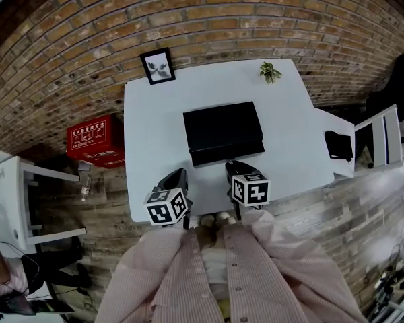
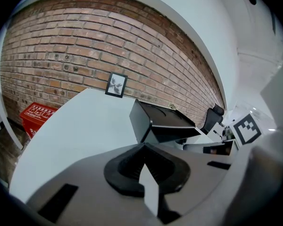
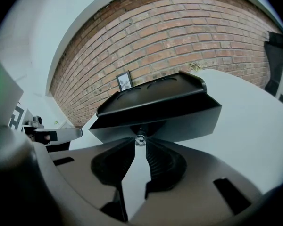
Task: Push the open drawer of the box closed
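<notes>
A black box (image 1: 222, 130) sits mid-table on the white table (image 1: 148, 133), its drawer (image 1: 227, 155) pulled out a little toward me. In the right gripper view the drawer front (image 3: 179, 121) fills the middle, and a small shiny knob (image 3: 140, 139) sits right at my jaw tips. My right gripper (image 3: 140, 143) is closed around that knob, and its place in the head view (image 1: 237, 168) is at the drawer's front. My left gripper (image 1: 177, 175) hovers over bare table to the left of the drawer. Its jaws (image 2: 144, 146) meet with nothing between them, and the box (image 2: 165, 121) lies ahead to the right.
A framed picture (image 1: 157, 66) and a small plant (image 1: 270, 72) stand at the table's far edge by the brick wall. A red case (image 1: 95, 140) sits on the floor to the left. To the right are a white chair (image 1: 384, 136) and a side table carrying a black object (image 1: 339, 145).
</notes>
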The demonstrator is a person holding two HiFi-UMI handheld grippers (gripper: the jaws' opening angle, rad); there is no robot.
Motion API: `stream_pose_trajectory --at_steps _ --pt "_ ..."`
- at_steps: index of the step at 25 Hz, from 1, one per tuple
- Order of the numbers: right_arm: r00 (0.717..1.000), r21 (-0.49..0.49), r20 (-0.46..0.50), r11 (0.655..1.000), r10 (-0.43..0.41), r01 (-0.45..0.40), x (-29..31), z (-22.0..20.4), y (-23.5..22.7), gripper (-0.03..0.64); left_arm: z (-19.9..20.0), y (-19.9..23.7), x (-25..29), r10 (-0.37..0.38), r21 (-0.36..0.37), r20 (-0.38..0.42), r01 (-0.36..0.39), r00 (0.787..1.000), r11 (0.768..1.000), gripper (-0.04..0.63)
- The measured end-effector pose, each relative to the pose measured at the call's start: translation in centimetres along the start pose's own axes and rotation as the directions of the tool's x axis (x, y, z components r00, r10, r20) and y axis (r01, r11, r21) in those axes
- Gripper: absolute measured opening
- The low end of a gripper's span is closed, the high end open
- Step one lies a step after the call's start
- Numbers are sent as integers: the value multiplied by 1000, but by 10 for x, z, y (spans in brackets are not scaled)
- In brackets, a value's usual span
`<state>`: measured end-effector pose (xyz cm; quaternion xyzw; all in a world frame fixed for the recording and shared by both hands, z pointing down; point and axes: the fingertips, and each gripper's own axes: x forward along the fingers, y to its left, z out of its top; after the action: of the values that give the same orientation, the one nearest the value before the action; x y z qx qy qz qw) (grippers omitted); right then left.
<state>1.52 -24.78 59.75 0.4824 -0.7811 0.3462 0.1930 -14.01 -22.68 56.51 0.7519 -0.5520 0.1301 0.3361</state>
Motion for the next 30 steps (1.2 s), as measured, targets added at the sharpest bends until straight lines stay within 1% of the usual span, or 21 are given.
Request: stream_pose_trajectory --at_steps 30 --pt "1000 -6 18 1000 -6 6 19 21 -4 75 12 12 13 19 -7 -2 -19 1000 1000 -5"
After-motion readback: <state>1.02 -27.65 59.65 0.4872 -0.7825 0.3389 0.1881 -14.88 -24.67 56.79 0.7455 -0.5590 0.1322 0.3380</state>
